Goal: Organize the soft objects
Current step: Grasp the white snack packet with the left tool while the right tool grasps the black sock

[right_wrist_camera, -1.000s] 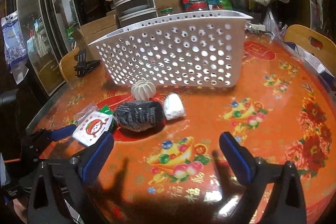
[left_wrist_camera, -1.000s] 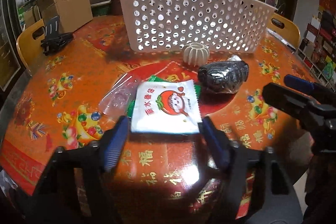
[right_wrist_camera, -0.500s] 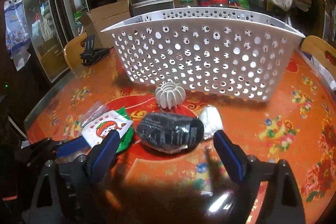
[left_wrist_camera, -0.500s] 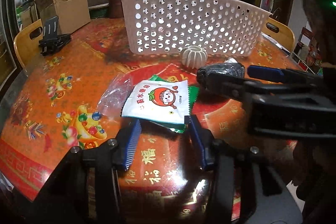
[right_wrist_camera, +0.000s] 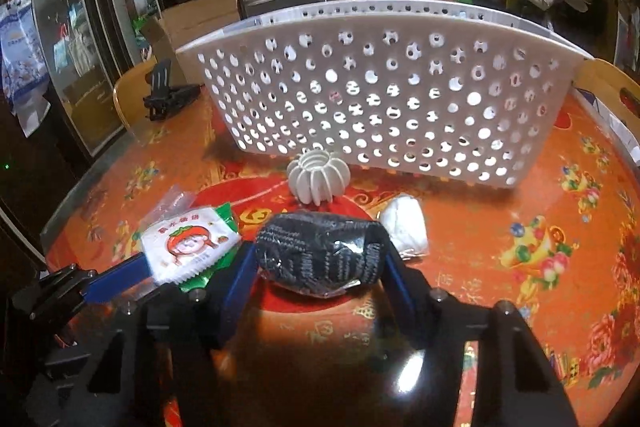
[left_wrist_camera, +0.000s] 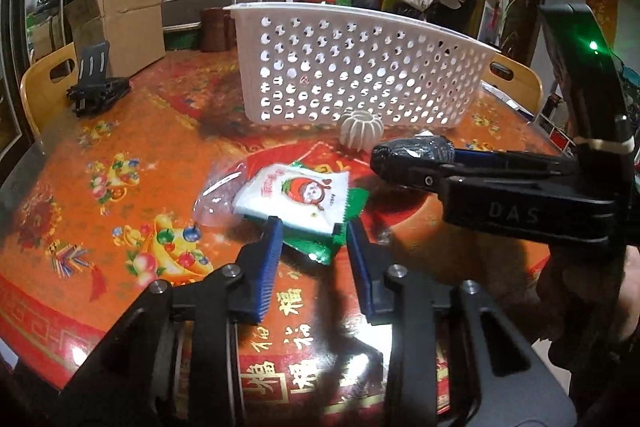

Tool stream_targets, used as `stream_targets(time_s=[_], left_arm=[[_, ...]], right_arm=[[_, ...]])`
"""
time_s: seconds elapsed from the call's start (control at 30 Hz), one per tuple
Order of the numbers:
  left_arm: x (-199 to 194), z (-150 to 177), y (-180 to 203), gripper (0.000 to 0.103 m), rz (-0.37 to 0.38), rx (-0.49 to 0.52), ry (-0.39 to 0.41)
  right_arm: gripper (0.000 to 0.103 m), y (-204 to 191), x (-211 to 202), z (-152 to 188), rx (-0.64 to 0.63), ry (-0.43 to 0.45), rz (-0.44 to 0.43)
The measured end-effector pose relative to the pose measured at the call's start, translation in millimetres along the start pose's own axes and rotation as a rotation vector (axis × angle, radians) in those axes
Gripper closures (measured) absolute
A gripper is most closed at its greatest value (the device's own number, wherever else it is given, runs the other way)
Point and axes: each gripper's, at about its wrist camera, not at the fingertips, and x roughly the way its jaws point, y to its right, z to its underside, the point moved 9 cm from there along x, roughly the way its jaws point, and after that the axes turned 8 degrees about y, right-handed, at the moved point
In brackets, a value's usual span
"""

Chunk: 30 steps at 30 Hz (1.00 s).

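Note:
A white packet with a tomato-face print (left_wrist_camera: 298,197) lies on a green packet (left_wrist_camera: 320,243) on the red table. My left gripper (left_wrist_camera: 314,239) is closing around their near edge; the jaws touch the packets' sides with a gap between. A black wrapped bundle (right_wrist_camera: 320,253) sits between the blue pads of my right gripper (right_wrist_camera: 320,271), which touch its two sides. The white packet also shows in the right wrist view (right_wrist_camera: 188,247). A white perforated basket (right_wrist_camera: 384,95) stands behind.
A white ribbed pumpkin-shaped piece (right_wrist_camera: 318,181) sits in front of the basket. A white crumpled lump (right_wrist_camera: 404,227) lies right of the black bundle. A clear plastic bag (left_wrist_camera: 218,193) lies left of the packets. A black clip stand (left_wrist_camera: 94,89) sits at the far left.
Both grippers have narrowed. The left closed in on the packets' near edge. The right moved forward and left, and its pads now flank the black bundle.

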Motion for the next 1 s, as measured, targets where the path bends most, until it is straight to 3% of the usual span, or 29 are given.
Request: stream_targets(time_s=[0.17, 0.3, 0.37, 0.43, 0.63, 0.77, 0.8, 0.87, 1.0], left_arm=[[-1, -1, 1, 0.077, 0.003, 0.006, 0.002], [2, -6, -1, 0.074, -0.011, 0.027, 0.005], [6, -11, 0, 0.046, -0.002, 0.022, 0.000], [13, -16, 0, 0.029, -0.007, 0.038, -0.011], [42, -10, -4, 0.028, -0.035, 0.050, -0.126], [49, -14, -7, 0.029, -0.038, 0.028, -0.135], [50, -15, -7, 0.031, -0.038, 0.023, -0.135], [53, -14, -9, 0.044, -0.041, 0.023, -0.139], [54, -13, -10, 0.051, -0.042, 0.028, -0.135]], right_arm=[[0.042, 0, -9, -3, -0.003, 0.039, -0.004], [0.042, 0, -11, -3, 0.007, 0.045, -0.015], [0.042, 0, -12, -4, 0.011, 0.049, -0.017], [0.042, 0, -12, -4, 0.015, 0.051, -0.019], [0.042, 3, -14, -4, 0.029, 0.057, -0.029], [0.042, 4, -17, -3, 0.037, 0.063, -0.037], [0.042, 4, -17, -3, 0.038, 0.063, -0.038], [0.042, 4, -17, -3, 0.039, 0.063, -0.041], [0.042, 5, -18, -3, 0.043, 0.063, -0.044]])
